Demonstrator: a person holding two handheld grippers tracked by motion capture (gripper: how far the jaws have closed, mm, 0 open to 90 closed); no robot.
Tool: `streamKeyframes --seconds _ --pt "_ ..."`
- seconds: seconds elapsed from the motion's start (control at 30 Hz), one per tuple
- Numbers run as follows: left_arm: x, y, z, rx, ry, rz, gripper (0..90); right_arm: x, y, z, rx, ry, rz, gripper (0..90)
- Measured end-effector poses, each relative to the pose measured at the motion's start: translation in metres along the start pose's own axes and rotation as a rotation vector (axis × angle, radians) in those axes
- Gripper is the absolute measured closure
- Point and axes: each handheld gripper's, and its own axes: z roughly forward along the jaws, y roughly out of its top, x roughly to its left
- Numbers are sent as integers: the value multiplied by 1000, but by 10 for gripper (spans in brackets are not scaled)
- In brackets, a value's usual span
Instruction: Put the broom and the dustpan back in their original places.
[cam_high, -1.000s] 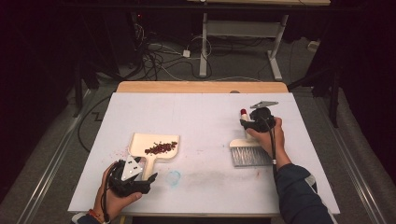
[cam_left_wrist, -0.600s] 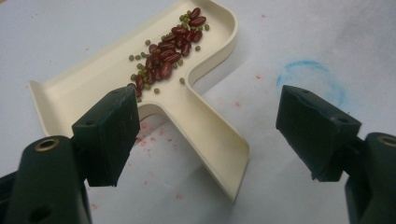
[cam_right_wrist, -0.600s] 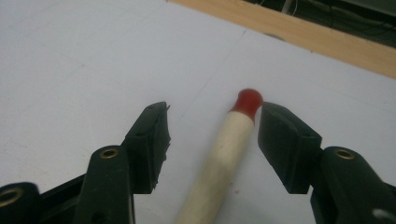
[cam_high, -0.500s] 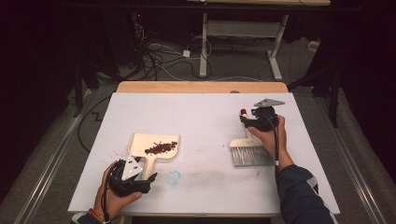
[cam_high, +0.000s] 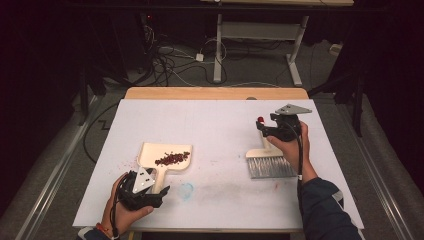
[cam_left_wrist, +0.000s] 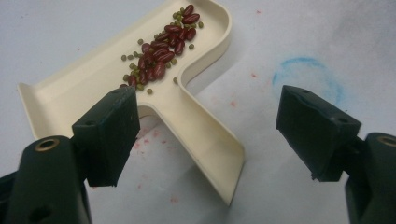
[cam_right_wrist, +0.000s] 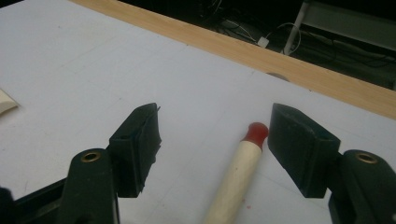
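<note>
No brand, label or writing readable from my end. Worktop (cam_high: 220, 125): white sheet, wood edge at far side, red specks, faint blue ring (cam_left_wrist: 306, 77) near dustpan handle. Room dark; cables and grey frame legs on floor beyond. Left tool (cam_left_wrist: 210, 135) released, jaws wide astride handle of cream dustpan (cam_left_wrist: 196, 116), not touching; red and green beans (cam_left_wrist: 161, 46) in pan. Right tool (cam_right_wrist: 212, 140) released, jaws just been opening; brush (cam_high: 270, 162) handle, red-tipped, lies between them, untouched, bristles toward me.
</note>
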Motion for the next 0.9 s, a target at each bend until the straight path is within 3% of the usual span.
streamKeyframes --seconds 0.27,0.37,0.5,0.9 --pt "0 0 0 3 2 0 217 5 3 -4 -19 -13 -23 263" --pt "0 0 0 9 4 3 217 7 4 -6 -30 -39 -16 201" --pt "0 1 0 5 3 1 216 7 5 -9 -49 -23 6 156" --pt "0 1 -1 3 5 -2 216 17 9 -19 -76 -4 -18 164"
